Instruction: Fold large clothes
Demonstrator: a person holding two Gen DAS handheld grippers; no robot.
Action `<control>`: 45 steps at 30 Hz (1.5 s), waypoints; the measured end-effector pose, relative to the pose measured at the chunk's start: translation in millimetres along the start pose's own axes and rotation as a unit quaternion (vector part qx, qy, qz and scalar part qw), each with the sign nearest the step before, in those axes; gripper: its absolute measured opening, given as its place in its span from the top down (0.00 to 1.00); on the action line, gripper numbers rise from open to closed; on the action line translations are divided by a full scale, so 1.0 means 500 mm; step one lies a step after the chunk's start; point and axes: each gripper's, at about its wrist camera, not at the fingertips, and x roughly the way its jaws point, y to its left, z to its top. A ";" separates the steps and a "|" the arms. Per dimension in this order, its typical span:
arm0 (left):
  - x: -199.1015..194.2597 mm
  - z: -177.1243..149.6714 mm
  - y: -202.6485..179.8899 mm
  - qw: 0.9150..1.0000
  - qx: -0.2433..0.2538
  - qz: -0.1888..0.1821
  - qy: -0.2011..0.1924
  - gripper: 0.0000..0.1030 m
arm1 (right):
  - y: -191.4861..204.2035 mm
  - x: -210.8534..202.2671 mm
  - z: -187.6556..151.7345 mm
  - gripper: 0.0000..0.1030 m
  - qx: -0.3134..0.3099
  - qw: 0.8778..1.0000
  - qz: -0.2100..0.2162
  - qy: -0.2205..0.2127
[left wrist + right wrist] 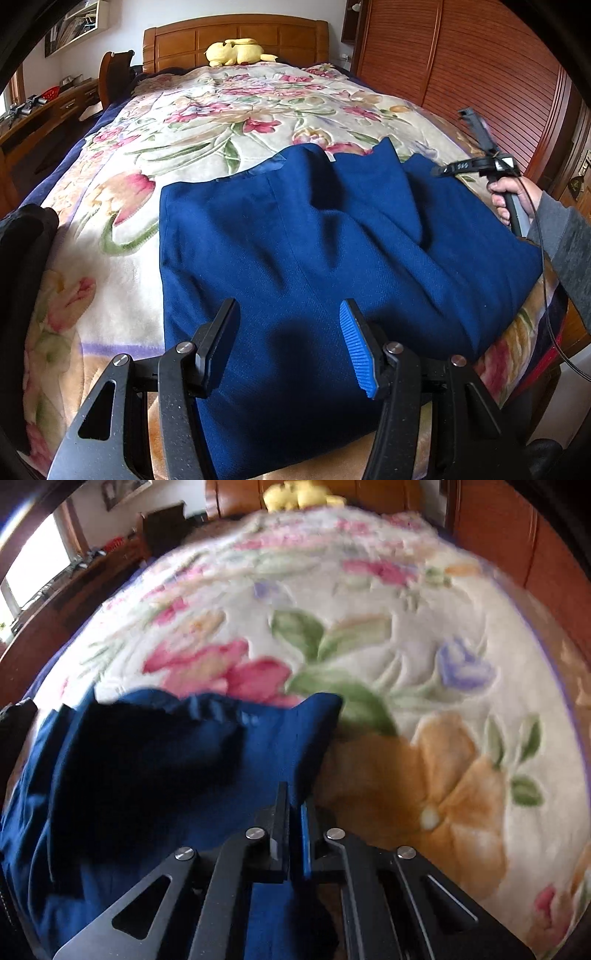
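Note:
A large dark blue garment (pixel 332 240) lies partly folded on the floral blanket (pixel 221 122) of a bed. My left gripper (pixel 290 339) is open just above the garment's near edge, holding nothing. In the right wrist view, my right gripper (pixel 293 812) is shut on the blue garment (pixel 166 775), pinching a fold of it at its right edge above the blanket (pixel 443 664). The right gripper also shows in the left wrist view (pixel 476 162), held by a hand at the garment's far right side; its jaws are hidden there.
A yellow plush toy (pixel 236 51) sits at the wooden headboard (pixel 236 33). A wooden wardrobe (pixel 480 66) stands along the bed's right side. A desk with small items (pixel 44 110) and a chair (pixel 114 74) are on the left. A black object (pixel 22 236) lies at the left edge.

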 end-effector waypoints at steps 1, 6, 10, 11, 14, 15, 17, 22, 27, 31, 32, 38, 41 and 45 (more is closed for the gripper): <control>-0.001 0.000 0.000 1.000 0.001 0.001 0.000 0.45 | -0.011 -0.015 0.003 0.98 0.006 1.000 -0.025 -0.017; -0.007 -0.004 0.000 1.000 0.000 0.002 -0.002 0.45 | -0.078 -0.047 0.014 0.97 0.082 0.992 -0.085 -0.038; -0.015 -0.006 -0.005 1.000 0.001 0.001 -0.005 0.45 | -0.066 -0.055 0.003 0.88 0.055 0.993 -0.099 -0.017; -0.018 -0.008 -0.006 1.000 0.001 0.001 -0.006 0.45 | -0.058 -0.071 -0.002 0.85 0.046 0.994 -0.101 -0.021; -0.023 -0.011 -0.007 1.000 0.001 0.000 -0.007 0.45 | -0.007 -0.129 -0.041 0.62 0.011 0.996 -0.082 -0.040; -0.023 -0.011 -0.007 1.000 0.001 0.000 -0.007 0.45 | 0.008 -0.141 -0.054 0.61 -0.002 0.996 -0.074 -0.045; -0.022 -0.011 -0.010 1.000 0.001 -0.001 -0.008 0.45 | 0.039 -0.172 -0.095 0.61 -0.027 0.997 -0.054 -0.052; -0.015 -0.014 -0.023 1.000 0.006 -0.009 -0.004 0.45 | 0.054 -0.241 -0.203 0.61 -0.020 0.998 0.001 -0.061; -0.014 -0.015 -0.043 1.000 0.018 -0.015 -0.002 0.45 | 0.008 -0.288 -0.288 0.61 0.017 0.999 -0.001 -0.045; -0.019 -0.020 -0.062 1.000 0.023 -0.021 -0.006 0.45 | -0.011 -0.293 -0.334 0.61 0.030 0.999 0.011 -0.019; -0.021 -0.022 -0.065 0.999 0.024 -0.021 -0.007 0.45 | -0.012 -0.285 -0.339 0.61 0.031 0.999 0.016 -0.011; -0.040 -0.048 -0.080 1.000 0.025 -0.014 -0.012 0.45 | -0.033 -0.289 -0.363 0.86 0.036 0.999 0.033 -0.005; -0.058 -0.056 -0.081 0.999 0.021 -0.014 -0.023 0.44 | -0.032 -0.314 -0.381 0.90 0.034 0.999 0.029 -0.021; -0.076 -0.070 -0.076 0.999 0.017 -0.011 -0.036 0.44 | -0.021 -0.316 -0.399 0.88 0.040 0.999 0.017 -0.025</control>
